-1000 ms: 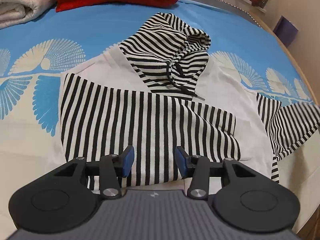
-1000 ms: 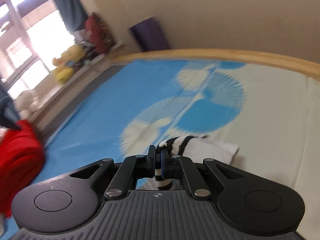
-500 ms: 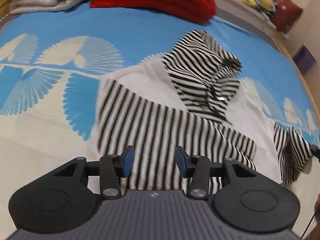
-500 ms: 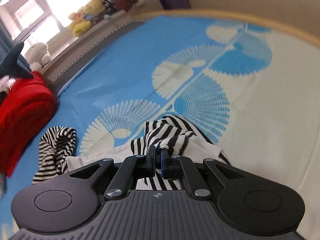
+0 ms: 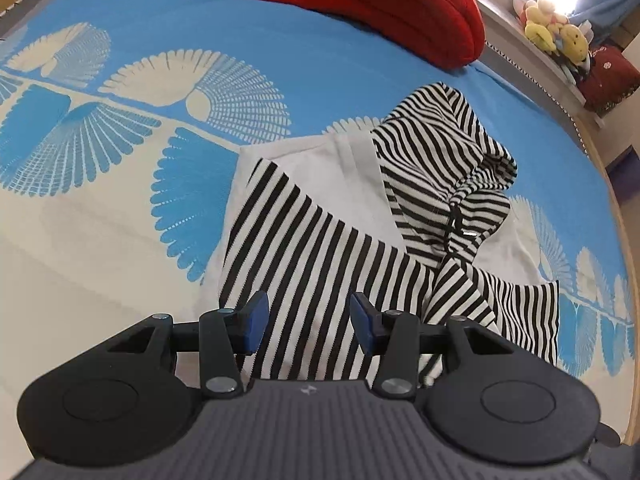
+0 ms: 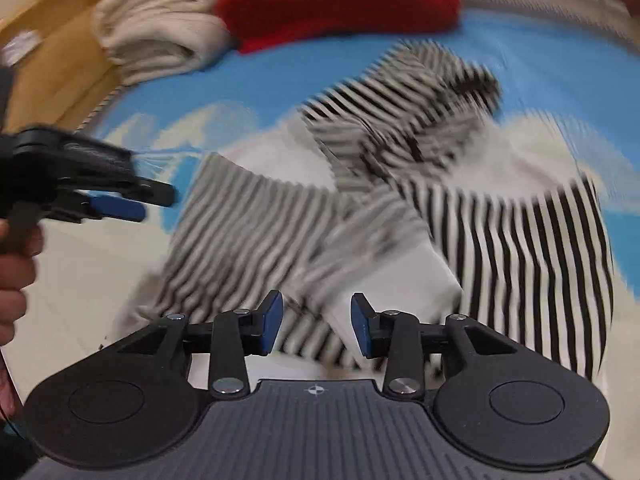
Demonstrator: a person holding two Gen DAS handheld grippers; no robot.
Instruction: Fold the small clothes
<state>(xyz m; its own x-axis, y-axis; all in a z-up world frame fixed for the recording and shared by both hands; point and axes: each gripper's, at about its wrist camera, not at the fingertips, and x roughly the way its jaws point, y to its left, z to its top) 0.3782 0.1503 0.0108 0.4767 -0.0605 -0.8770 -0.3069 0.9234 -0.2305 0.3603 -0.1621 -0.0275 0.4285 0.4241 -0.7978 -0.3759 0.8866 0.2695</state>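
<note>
A small black-and-white striped hoodie (image 5: 340,248) with a white body lies on the blue and cream bedspread (image 5: 100,220), its hood (image 5: 444,160) at the far side. Both striped sleeves lie folded across the front. My left gripper (image 5: 306,316) is open and empty just above the near hem. My right gripper (image 6: 316,322) is open and empty over the folded-in right sleeve (image 6: 400,264); this view is blurred. The left gripper also shows in the right wrist view (image 6: 116,206), at the left beside the hoodie.
A red folded blanket (image 5: 380,4) and a cream folded blanket (image 6: 160,28) lie at the far side of the bed. Stuffed toys (image 5: 556,36) sit on a ledge at the far right. The bed's wooden edge (image 5: 624,240) runs along the right.
My right gripper carried the striped sleeve over the hoodie's body, laid it there and opened. The left gripper stayed open and swung left, turning its view toward the right.
</note>
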